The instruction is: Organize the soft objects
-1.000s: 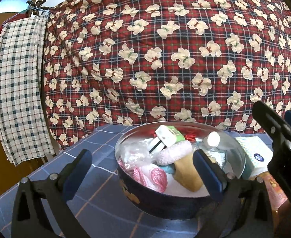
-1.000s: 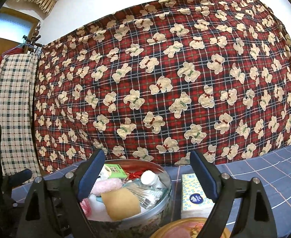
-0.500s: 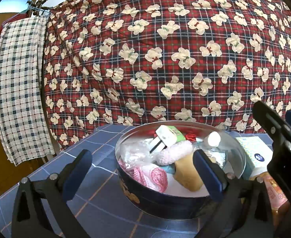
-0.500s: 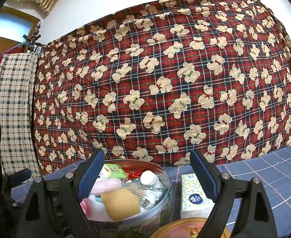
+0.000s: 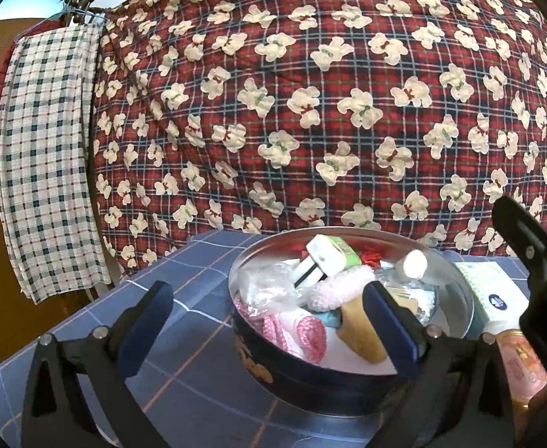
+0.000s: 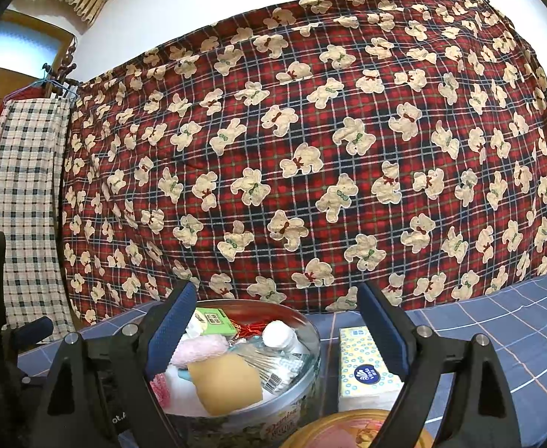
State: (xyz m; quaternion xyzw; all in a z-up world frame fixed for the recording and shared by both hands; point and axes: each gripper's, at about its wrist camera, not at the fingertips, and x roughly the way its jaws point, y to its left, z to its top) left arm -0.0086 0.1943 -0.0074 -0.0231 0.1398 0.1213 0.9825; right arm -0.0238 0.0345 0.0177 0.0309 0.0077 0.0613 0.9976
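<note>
Tin (image 5: 456, 298), round, lower centre of both views on the blue-checked counter (image 5: 198, 298), holds the soft things: yellow sponge (image 6: 224, 382), pink fluffy piece (image 6: 202, 347), pink yarn (image 5: 303, 332). Tissue pack (image 6: 363, 369) sits just right of it. Left hand-held gripper (image 5: 266, 321) and right hand-held gripper (image 6: 273, 321) both spread, holding nothing. Fits sorting underway or finished; the tin's lower layers are probably hidden.

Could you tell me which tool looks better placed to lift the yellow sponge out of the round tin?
Probably the right tool: open, with the yellow sponge just below its gap; the left tool sees it behind one finger.
</note>
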